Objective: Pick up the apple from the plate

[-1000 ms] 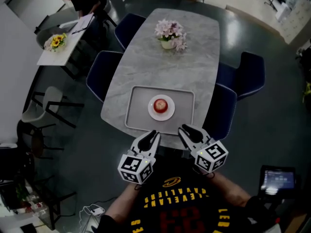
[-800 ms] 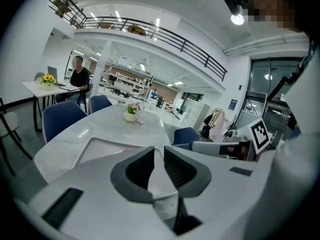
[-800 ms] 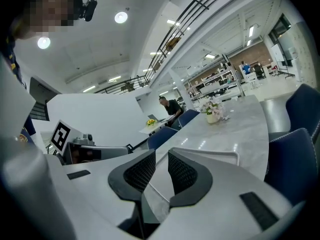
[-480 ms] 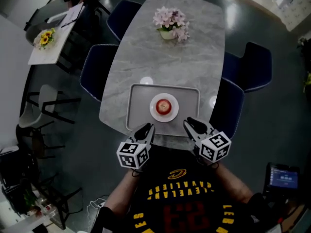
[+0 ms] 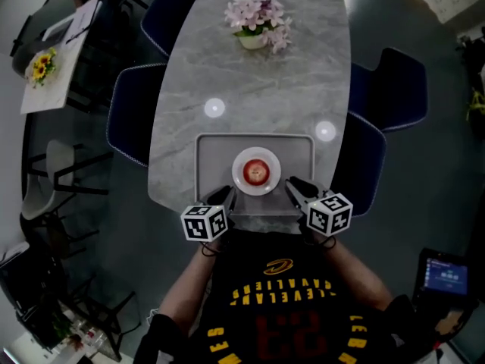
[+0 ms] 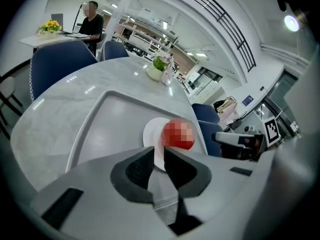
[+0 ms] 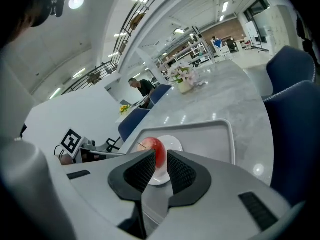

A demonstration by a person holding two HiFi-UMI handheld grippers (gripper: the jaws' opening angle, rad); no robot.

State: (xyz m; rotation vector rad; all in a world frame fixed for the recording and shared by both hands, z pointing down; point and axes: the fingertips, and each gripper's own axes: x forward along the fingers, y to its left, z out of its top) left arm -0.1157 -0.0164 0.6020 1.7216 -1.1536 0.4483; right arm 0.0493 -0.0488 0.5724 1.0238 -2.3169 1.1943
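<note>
**Apple on plate, both grippers empty at near edge of tray**

Head view: The apple (image 5: 257, 172) sits at the centre of a white plate (image 5: 241, 183). The plate rests on a grey tray (image 5: 216, 154) at the near end of the marble tabletop (image 5: 258, 89). A pot of flowers (image 5: 256, 23) stands at the far end. The left gripper (image 5: 225, 196) and right gripper (image 5: 294, 186) flank the plate, with their tips over the tray's near part. Neither touches the apple.

Left gripper view: The jaws of the left gripper (image 6: 158, 156) are drawn close together with only a narrow slit between them. They grip nothing. The apple (image 6: 177, 134) lies beyond them and slightly to the right, on the plate (image 6: 150, 134) inside the tray (image 6: 100, 124).

Right gripper view: The jaws of the right gripper (image 7: 161, 166) show the same narrow slit and grip nothing. The apple (image 7: 157, 151) shows just past the tips, in line with the slit. It is seated on the plate (image 7: 174, 145) in the tray (image 7: 210, 134).
</note>
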